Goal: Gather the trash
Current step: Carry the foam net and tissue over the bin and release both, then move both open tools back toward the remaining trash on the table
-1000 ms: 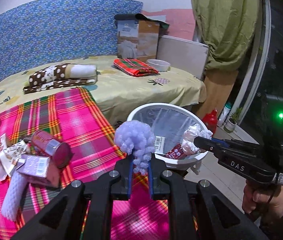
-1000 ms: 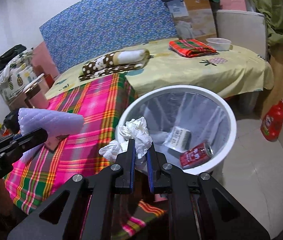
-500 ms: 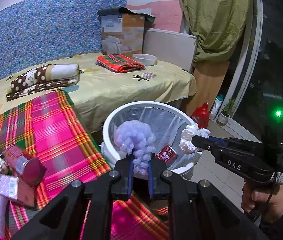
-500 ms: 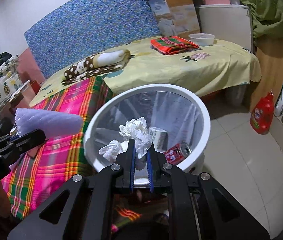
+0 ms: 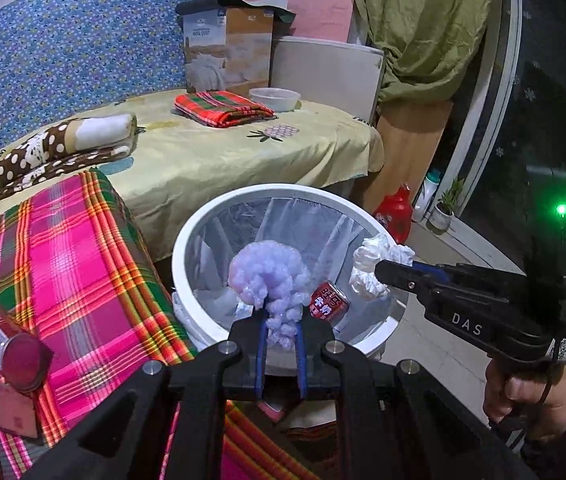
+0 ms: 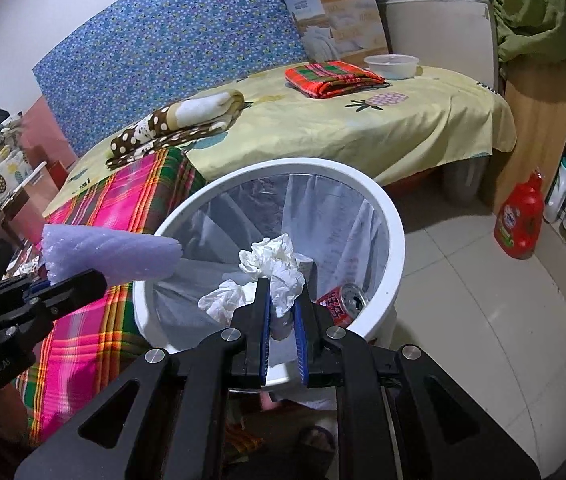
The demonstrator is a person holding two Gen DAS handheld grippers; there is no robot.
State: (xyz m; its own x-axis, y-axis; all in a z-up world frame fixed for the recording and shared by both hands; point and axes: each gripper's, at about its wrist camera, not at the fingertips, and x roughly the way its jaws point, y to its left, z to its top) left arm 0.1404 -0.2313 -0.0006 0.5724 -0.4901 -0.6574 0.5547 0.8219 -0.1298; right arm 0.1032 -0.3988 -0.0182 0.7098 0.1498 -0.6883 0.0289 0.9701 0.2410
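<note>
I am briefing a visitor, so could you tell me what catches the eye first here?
The white bin sits centre, a red can already inside. Over it, the left gripper clamps purple foam and the right gripper crumpled tissue, beside a pink plaid cloth.

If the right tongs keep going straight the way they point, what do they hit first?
Probably the inside of the white bin, its clear liner; the red can lies just to the right. Depth is unclear.

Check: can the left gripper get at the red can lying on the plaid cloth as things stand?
Probably not yet. The left gripper is shut on the purple foam net over the white bin, so its jaws are occupied. The red can itself lies unobstructed on the plaid cloth.
</note>
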